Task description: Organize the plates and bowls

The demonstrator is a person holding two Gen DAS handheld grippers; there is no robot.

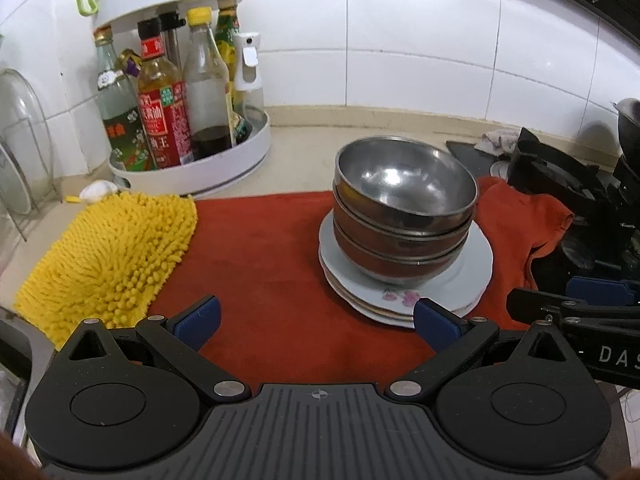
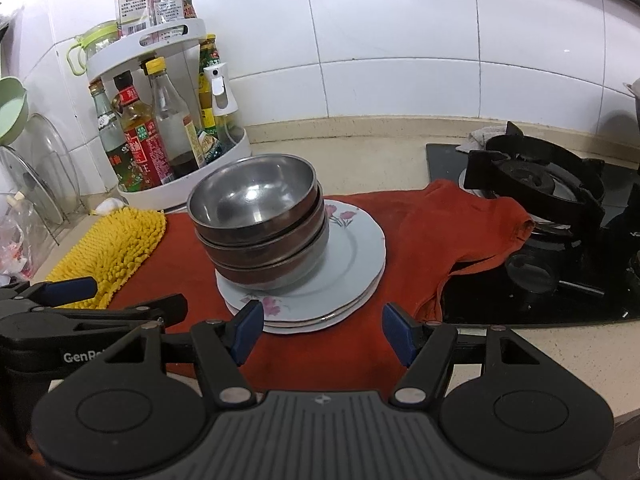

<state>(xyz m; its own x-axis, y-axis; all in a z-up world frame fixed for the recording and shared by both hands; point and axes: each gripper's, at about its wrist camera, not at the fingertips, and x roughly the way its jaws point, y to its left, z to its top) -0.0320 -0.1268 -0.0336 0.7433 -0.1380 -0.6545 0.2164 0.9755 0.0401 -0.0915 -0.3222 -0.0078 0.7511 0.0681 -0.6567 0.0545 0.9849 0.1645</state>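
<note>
Closest in, the left gripper (image 1: 316,324) hangs with its blue pads spread wide over bare red cloth (image 1: 260,264), nothing between them, its right pad just in front of the plates' near rim. The right gripper (image 2: 323,332) beside it is about half open and empty too, its left pad just short of that same rim. Just beyond them sit the plates (image 2: 352,256), a short stack, pale with pink flowers and a thin rim line, toward the cloth's right side. On them stand the bowls (image 2: 256,208), three steel ones nested, the top one shiny inside and tilted slightly. A yellow mop pad (image 1: 108,256) overlaps the cloth's left edge. Behind, a bottle rack (image 1: 192,148) stands in the counter's back left corner, and the stove (image 2: 536,184) is off right.
</note>
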